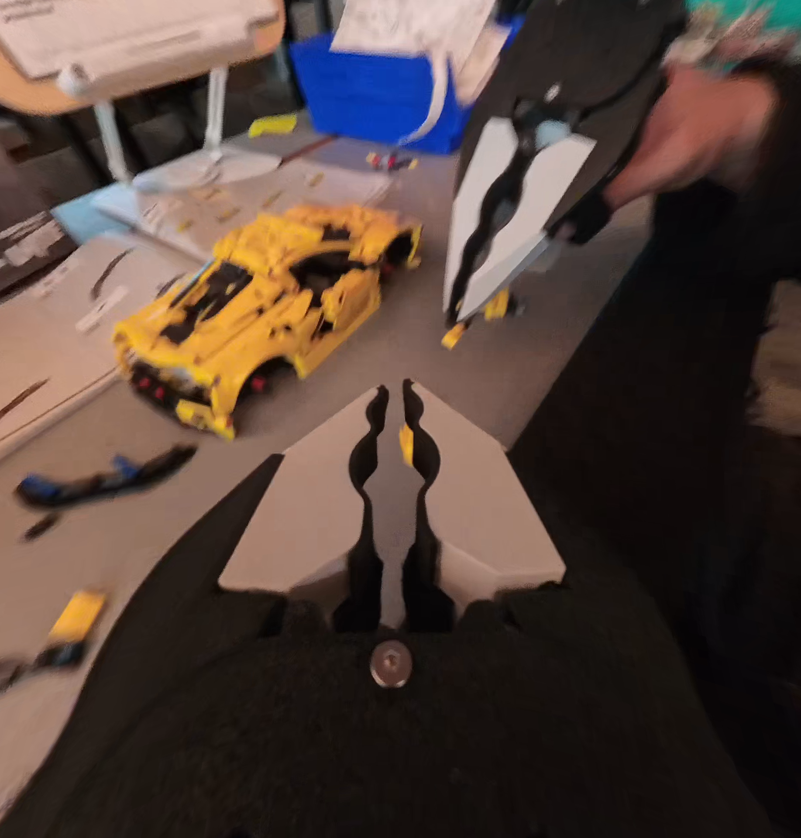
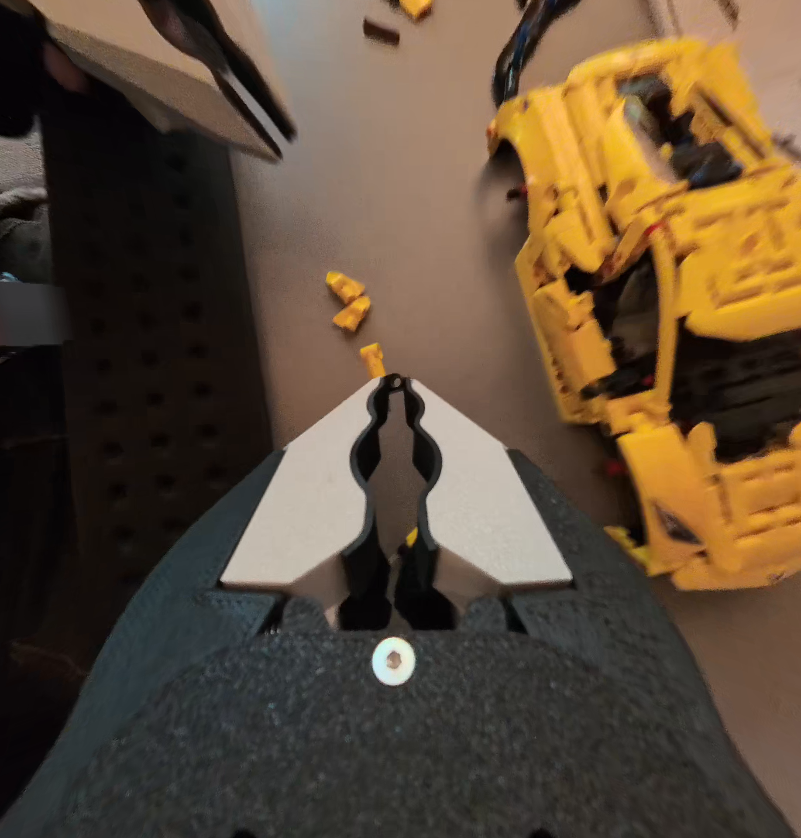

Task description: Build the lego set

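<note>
Left wrist view, left gripper [image 1: 395, 390]: nearest to my camera; tips stand a narrow gap apart, nothing clamped between them. I see a small yellow piece [image 1: 406, 445] in the gap along the right finger; resting on the table or stuck to the pad, I cannot tell.
Yellow lego car [image 1: 271, 313]: on the grey table [image 1: 434, 362], ahead and left of the left gripper, wheel arches without wheels.
Black-and-blue curved part [image 1: 103, 480]: loose on the table, near side of the car, left of my fingers.
Yellow brick [image 1: 77, 612]: low left, by some dark bits; blurred.
Right gripper [image 1: 455, 317]: farther off at right, held by a hand [image 1: 698, 131], pointing down at the table; small yellow pieces just at its tips.
Blue bin [image 1: 380, 99]: far end of the table, paper above it.

Right wrist view, right gripper [image 2: 395, 381]: tips pinched on a small black ring-shaped piece [image 2: 395, 382].
Loose yellow pieces [image 2: 348, 299]: on the table just beyond the tips, the closest one [image 2: 372, 356] almost touching them.
Car [image 2: 670, 317]: right of the gripper, well apart from the tips, blurred.
Left gripper [image 2: 235, 90]: upper left corner, state unclear from here.
</note>
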{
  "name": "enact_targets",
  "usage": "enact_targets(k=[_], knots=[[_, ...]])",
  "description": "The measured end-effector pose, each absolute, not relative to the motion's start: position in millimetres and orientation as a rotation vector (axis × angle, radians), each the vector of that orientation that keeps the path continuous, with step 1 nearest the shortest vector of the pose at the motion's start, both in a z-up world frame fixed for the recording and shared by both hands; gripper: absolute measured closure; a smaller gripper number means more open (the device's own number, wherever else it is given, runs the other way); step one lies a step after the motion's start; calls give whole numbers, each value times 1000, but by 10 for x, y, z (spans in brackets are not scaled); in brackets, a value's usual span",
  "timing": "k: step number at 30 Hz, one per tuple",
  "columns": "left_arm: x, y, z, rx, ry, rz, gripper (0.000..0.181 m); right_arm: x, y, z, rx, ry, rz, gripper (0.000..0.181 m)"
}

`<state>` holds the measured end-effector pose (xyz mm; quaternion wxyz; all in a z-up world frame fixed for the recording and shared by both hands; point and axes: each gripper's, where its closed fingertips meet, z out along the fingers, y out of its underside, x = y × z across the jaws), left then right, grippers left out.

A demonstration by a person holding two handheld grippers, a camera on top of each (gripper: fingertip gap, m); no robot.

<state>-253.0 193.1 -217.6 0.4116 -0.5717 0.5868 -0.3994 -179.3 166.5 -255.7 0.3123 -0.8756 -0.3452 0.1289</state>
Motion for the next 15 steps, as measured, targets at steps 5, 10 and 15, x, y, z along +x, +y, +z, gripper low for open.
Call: enact_targets(k=[5, 10, 15], knots=[[-2011, 2136, -2028, -1519, 1599, -1400, 153, -1730, 2096, -2332, -2177, -897, 466, 174], [-2032, 2412, -1638, -1336, 1169, -1594, 148, -1658, 2269, -2012, -1918, -579, 632, 175], [-1972, 2389, -1681, -1375, 1175, -1645, 148, -1537, 2308, -1704, -1749, -448, 702, 175]])
